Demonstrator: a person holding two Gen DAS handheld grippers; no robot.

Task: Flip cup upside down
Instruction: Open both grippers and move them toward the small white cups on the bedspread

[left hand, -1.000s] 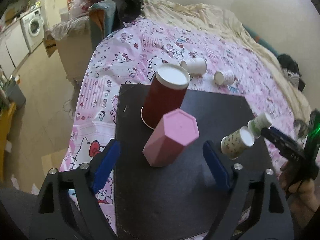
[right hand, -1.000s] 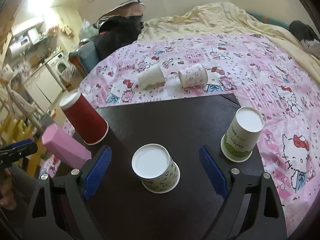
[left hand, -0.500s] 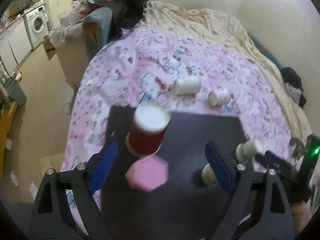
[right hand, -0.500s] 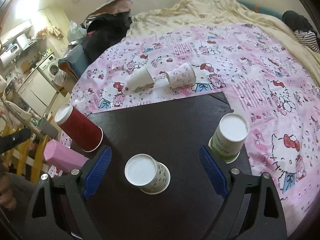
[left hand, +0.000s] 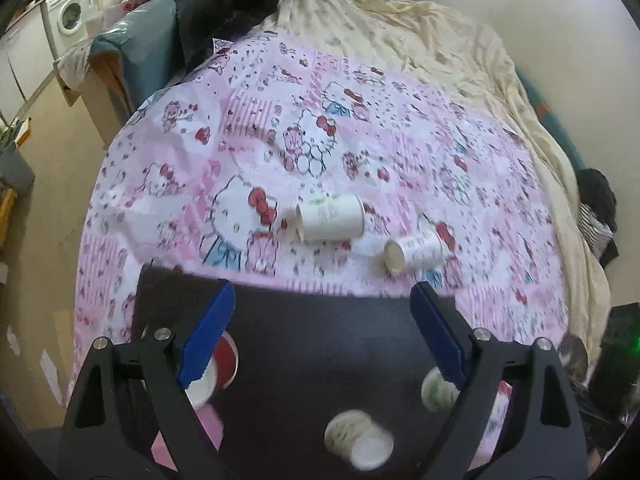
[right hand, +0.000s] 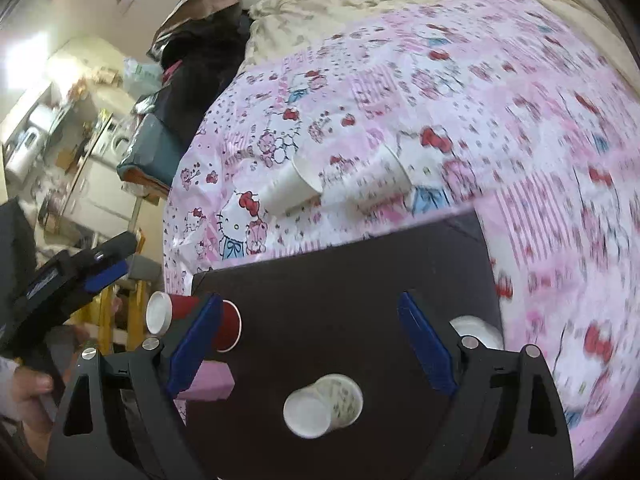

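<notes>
Two paper cups lie on their sides on the pink bedsheet: a plain white one (left hand: 330, 218) (right hand: 290, 188) and a patterned one (left hand: 416, 250) (right hand: 380, 186). On the black board (left hand: 320, 336) (right hand: 340, 280) several cups stand upside down: a red cup (right hand: 192, 318) (left hand: 224, 360), a floral cup (right hand: 320, 404) (left hand: 356, 438), a green-print cup (left hand: 436, 390) (right hand: 478, 330) and a pink hexagonal cup (right hand: 212, 380). My left gripper (left hand: 322, 334) is open and empty, above the board. My right gripper (right hand: 310, 344) is open and empty above the floral cup.
The board lies on a bed with a Hello Kitty sheet (left hand: 320, 140). A cream blanket (left hand: 440, 52) is bunched at the far side. Floor, a washing machine (left hand: 70, 16) and a blue-covered box (left hand: 136, 52) are at the left. The left gripper also shows in the right wrist view (right hand: 76, 276).
Both grippers have risen and pulled back from the board, so the upside-down cups now sit low in both views. The lying cups on the sheet are nearer the centre.
</notes>
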